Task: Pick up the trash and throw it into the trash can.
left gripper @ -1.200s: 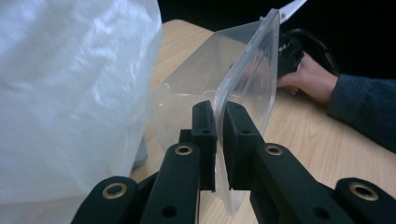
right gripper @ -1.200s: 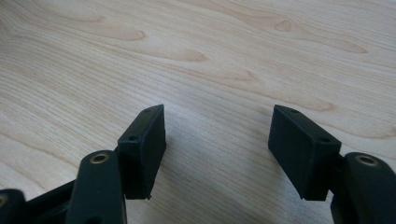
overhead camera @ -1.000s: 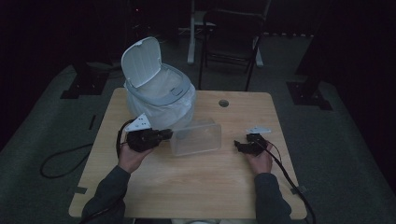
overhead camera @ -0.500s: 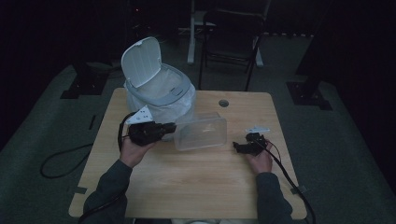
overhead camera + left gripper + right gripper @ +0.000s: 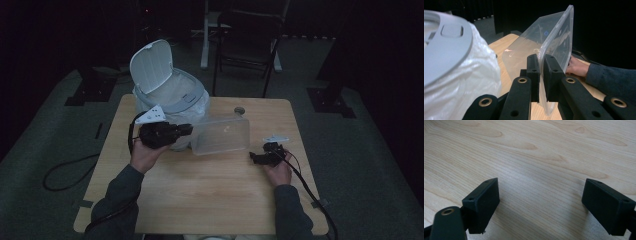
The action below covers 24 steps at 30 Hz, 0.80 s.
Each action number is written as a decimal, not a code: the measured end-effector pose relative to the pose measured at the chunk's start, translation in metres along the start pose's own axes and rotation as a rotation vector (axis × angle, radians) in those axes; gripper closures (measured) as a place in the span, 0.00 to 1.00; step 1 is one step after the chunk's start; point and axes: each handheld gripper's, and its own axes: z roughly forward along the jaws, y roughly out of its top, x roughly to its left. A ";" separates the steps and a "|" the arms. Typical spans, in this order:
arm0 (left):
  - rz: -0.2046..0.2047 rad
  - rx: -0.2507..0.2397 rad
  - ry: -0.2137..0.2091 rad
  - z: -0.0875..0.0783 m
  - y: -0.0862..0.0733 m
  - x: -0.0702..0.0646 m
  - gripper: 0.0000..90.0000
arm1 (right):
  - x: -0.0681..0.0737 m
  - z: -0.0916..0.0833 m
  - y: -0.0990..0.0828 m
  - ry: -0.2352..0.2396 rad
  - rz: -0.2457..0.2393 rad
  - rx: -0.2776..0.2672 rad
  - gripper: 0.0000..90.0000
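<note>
Left gripper [image 5: 541, 72] clamped on clear container [image 5: 221, 135] rim, lifted beside the open bin [image 5: 167, 92] (right gripper [image 5: 540, 205] wide apart, nothing between); next, probably tip it over the bin.

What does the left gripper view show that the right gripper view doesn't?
Left gripper view: the left gripper is shut on the rim of a clear plastic rectangular container, tipped on edge, beside a white lidded bin lined with a white plastic bag; a dark sleeve lies beyond. Right gripper view: the right gripper, jaws wide apart with nothing between them. Both: the light wooden table.
</note>
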 end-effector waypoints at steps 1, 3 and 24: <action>0.003 -0.002 0.000 0.000 0.002 -0.001 0.95 | 0.000 0.000 0.000 0.000 -0.001 0.000 0.15; 0.011 0.000 0.000 0.001 0.007 -0.001 0.95 | 0.000 0.000 0.000 0.000 -0.001 0.000 0.15; -0.003 -0.043 0.022 -0.013 0.040 0.010 0.95 | 0.000 0.000 0.000 0.000 0.002 0.002 0.15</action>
